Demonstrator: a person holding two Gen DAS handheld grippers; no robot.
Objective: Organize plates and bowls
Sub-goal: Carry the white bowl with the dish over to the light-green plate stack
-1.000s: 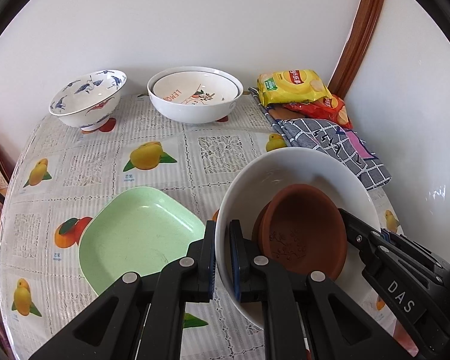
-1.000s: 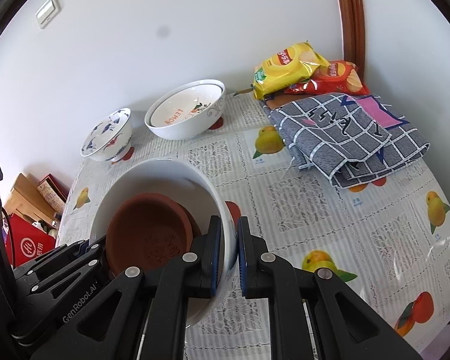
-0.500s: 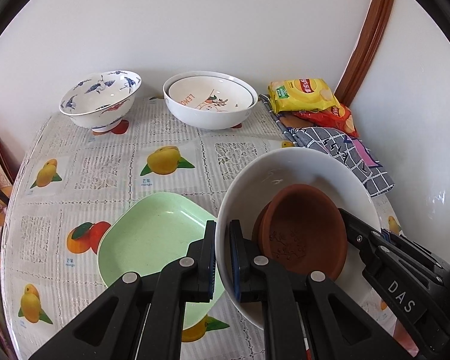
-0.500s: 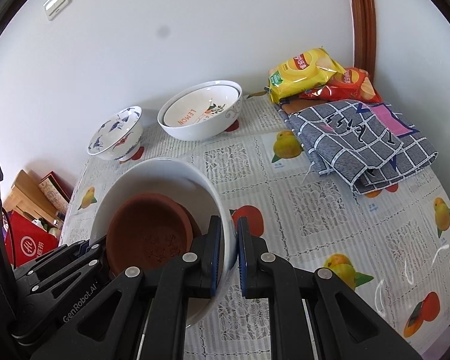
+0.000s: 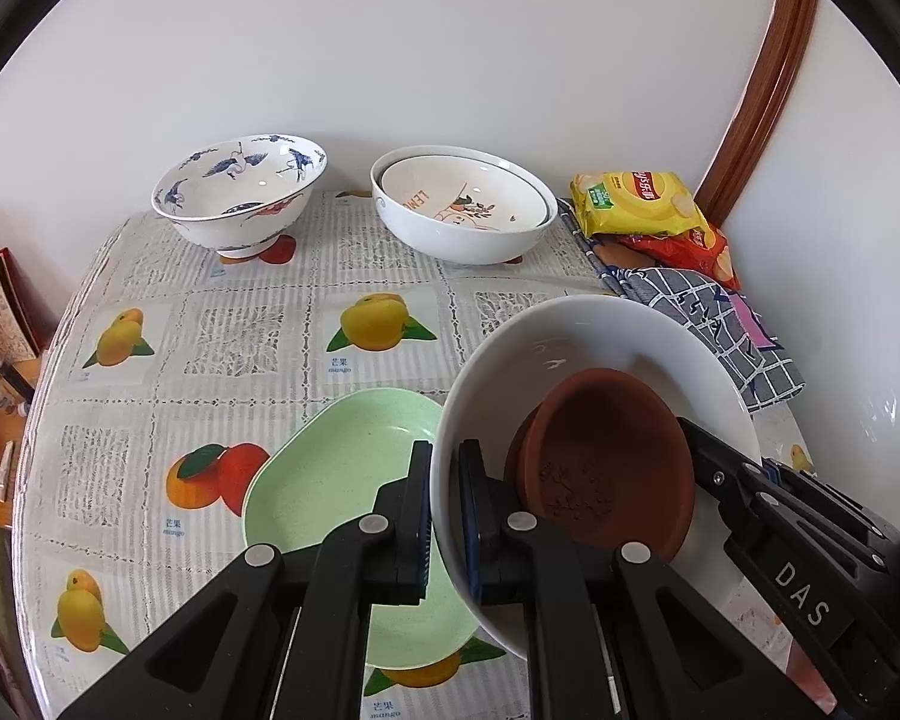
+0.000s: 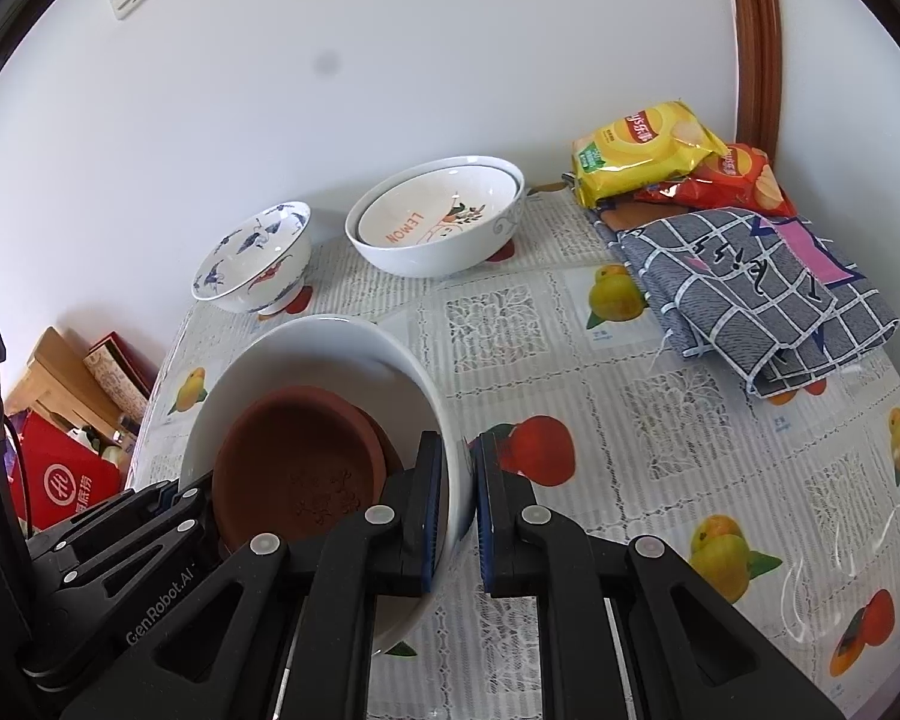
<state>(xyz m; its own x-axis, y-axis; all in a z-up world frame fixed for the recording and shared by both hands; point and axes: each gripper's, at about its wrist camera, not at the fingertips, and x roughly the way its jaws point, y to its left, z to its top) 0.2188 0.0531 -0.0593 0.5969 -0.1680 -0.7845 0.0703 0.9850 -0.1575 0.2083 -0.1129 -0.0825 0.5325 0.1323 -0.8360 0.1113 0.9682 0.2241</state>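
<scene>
Now fingers [image 5: 474, 498] on bowl rim [image 5: 450, 420].

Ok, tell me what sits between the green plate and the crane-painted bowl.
Nothing: in the left wrist view only bare fruit-print tablecloth lies between the green plate and the crane-painted bowl.

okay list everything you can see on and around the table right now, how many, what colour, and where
large bowl: 1, white, held between both grippers above the table's near side
saucers: 2, terracotta brown, nested inside the large bowl
square plate: 1, pale green, near side of the table, partly under the large bowl
crane bowl: 1, white and blue, far left
lemon bowls: 2, white, nested, far middle
chip bags: 2, yellow and red, far right corner
checked cloth: 1, grey, right side
tablecloth: 1, white fruit print
left gripper: black, shut on the bowl's rim
right gripper: black, shut on the opposite rim
</scene>
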